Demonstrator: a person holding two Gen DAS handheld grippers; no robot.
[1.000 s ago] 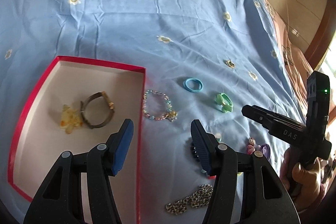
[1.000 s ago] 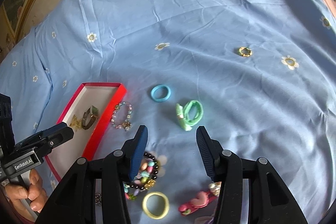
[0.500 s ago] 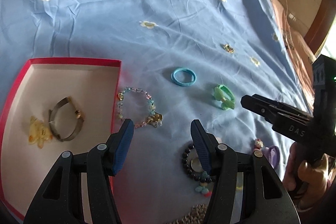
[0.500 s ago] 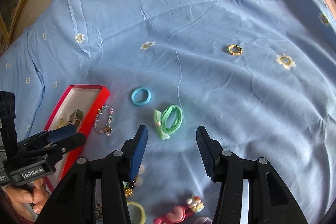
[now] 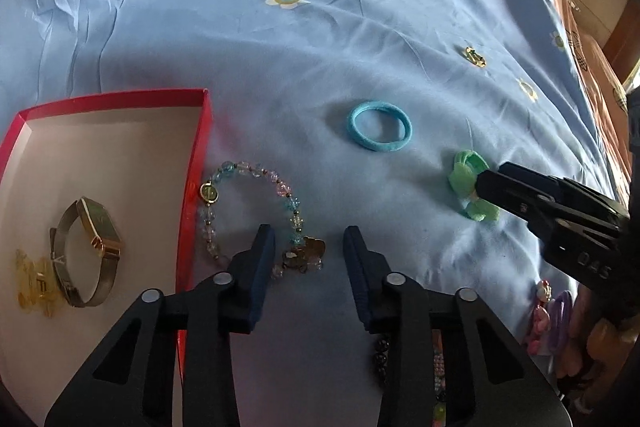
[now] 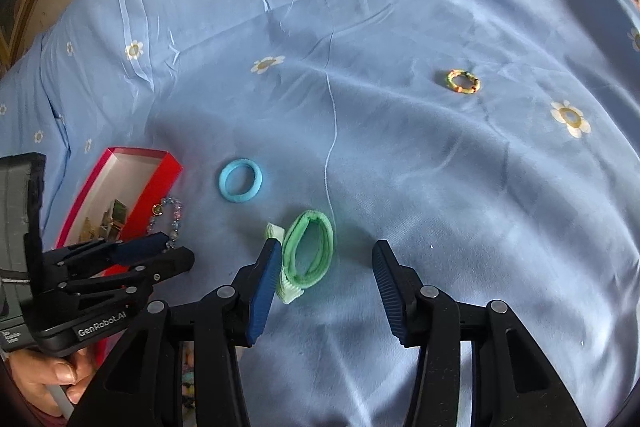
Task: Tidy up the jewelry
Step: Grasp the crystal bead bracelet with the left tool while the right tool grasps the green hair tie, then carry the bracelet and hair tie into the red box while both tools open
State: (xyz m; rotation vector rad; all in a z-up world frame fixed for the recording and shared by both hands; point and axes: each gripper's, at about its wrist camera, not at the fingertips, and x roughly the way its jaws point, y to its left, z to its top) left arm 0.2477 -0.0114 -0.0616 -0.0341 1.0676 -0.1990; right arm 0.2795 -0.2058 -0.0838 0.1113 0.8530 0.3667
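Beaded bracelet (image 5: 256, 211) beside "GenRobot.AI" left hand-held gripper (image 6: 168, 251).

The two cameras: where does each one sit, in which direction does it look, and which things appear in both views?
Left wrist: sits on the left gripper, looks forward and down at the beaded bracelet beside the red box; right gripper enters at right.
Right wrist: sits on the right gripper, looks at the green hair tie; left gripper and holding hand show at lower left.
Shared: box, bracelet, green tie, blue hair tie.
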